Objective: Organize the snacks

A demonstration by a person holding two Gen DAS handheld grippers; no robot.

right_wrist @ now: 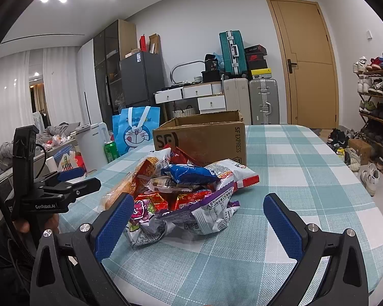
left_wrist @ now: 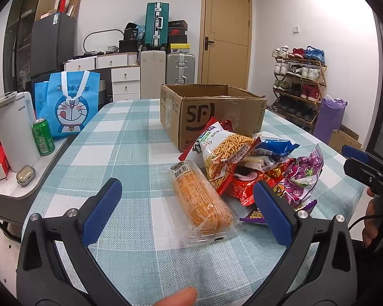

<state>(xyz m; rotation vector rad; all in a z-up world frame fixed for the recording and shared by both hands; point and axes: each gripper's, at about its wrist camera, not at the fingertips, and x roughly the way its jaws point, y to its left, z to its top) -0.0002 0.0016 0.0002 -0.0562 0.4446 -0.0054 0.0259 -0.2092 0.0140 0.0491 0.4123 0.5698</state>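
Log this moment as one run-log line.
left tongs: open, empty | right tongs: open, empty | snack pile: on table | cardboard box: open

I see a table (left_wrist: pixel 130 137) with a blue and white checked cloth. A brown cardboard box (left_wrist: pixel 217 117) sits on it with its top open. Right in front of the box lies a pile of snack bags (right_wrist: pixel 186 191), touching it. Beside the pile, on the box's left, lies an orange bread roll in a clear wrapper (left_wrist: pixel 201 201).
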